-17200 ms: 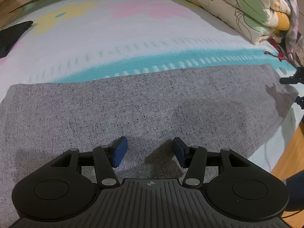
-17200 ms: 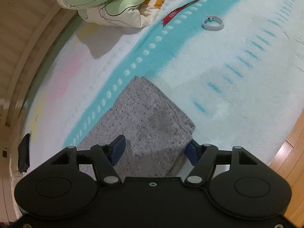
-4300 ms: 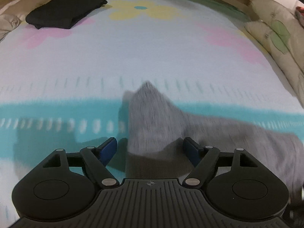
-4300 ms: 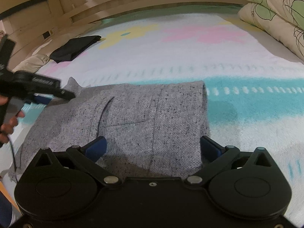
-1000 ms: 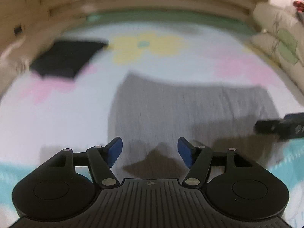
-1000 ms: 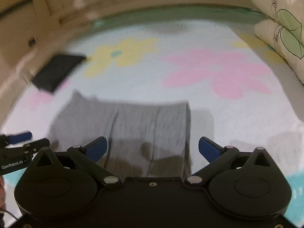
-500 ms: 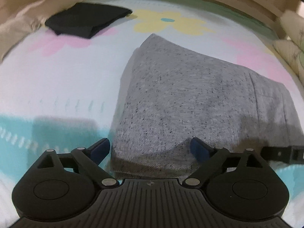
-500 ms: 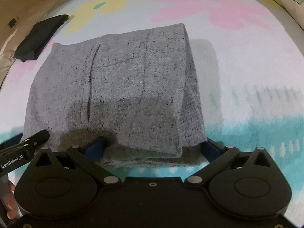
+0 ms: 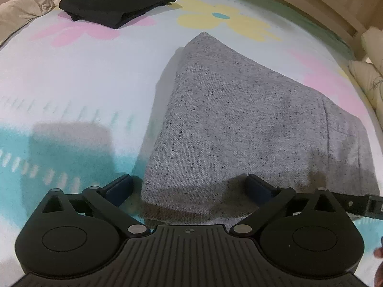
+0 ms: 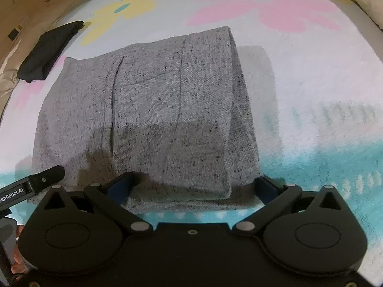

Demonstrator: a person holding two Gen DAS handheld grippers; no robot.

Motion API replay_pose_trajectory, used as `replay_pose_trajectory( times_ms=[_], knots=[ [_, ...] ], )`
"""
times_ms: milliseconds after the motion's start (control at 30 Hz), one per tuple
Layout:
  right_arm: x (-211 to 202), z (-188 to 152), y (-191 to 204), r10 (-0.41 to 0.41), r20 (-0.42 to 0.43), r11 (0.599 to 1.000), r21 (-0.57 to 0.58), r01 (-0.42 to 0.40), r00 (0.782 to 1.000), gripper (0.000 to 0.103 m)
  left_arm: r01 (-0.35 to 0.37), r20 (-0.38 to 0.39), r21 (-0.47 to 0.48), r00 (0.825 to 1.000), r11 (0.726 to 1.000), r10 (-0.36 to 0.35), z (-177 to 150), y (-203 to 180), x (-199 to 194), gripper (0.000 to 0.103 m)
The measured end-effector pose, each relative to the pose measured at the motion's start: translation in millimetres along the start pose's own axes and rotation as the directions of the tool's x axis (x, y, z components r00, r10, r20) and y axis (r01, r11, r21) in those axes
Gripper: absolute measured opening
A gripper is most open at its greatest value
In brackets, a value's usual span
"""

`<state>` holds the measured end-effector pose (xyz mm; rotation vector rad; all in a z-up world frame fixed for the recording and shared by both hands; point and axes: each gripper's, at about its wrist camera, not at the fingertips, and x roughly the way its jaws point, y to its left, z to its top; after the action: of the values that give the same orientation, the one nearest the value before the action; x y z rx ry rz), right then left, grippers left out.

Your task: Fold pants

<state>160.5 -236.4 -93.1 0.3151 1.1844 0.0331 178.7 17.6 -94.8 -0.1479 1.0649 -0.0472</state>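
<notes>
Both tongs, left still opening and right wide, straddle the folded grey pants unpinched; I'd lift clear without snagging the bundle's edge.

speckled grey pants, floral pastel bedspread

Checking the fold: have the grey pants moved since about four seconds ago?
Yes. The grey pants moved away from the teal stripe, toward the yellow flower.

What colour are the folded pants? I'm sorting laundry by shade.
Grey with dark flecks; the pants show best in the right wrist view.
</notes>
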Motion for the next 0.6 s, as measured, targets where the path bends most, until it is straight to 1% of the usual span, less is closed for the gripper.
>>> replay_pose_trajectory(
  times_ms=[200, 300, 400, 433, 467, 533, 600],
  knots=[
    [3, 7, -2, 0.019, -0.023, 0.997, 0.069, -0.017, 1.0, 0.103, 0.005, -0.003, 0.0, 1.0, 1.0, -0.005, 0, 2, -1, 0.102],
    [3, 7, -3, 0.026, -0.02, 0.997, 0.073, -0.025, 0.999, 0.103, 0.005, 0.0, 0.005, 1.0, 1.0, -0.005, 1, 1, -3, 0.102],
    [-1, 1, -4, 0.018, 0.022, 0.997, 0.075, -0.02, 1.0, 0.102, 0.003, 0.015, 0.034, 1.0, 0.999, -0.003, 1, -3, -10, 0.099],
    [-2, -1, -2, 0.008, 0.032, 0.998, 0.067, -0.01, 0.999, 0.101, 0.0, 0.025, 0.051, 1.0, 0.999, -0.001, 1, -4, -16, 0.094],
    [-5, -2, 0, -0.006, 0.045, 0.999, 0.052, 0.004, 0.999, 0.099, -0.001, 0.032, 0.066, 0.999, 0.998, -0.001, 0, -6, -21, 0.091],
    [-13, -4, 5, -0.03, 0.071, 0.999, 0.019, 0.029, 0.997, 0.092, -0.002, 0.045, 0.101, 0.999, 0.995, -0.002, 0, -11, -35, 0.09],
    [-30, -6, 11, -0.059, 0.118, 0.998, -0.019, 0.061, 0.991, 0.091, -0.005, 0.082, 0.131, 0.997, 0.991, -0.006, -1, -15, -54, 0.09]
  ],
)
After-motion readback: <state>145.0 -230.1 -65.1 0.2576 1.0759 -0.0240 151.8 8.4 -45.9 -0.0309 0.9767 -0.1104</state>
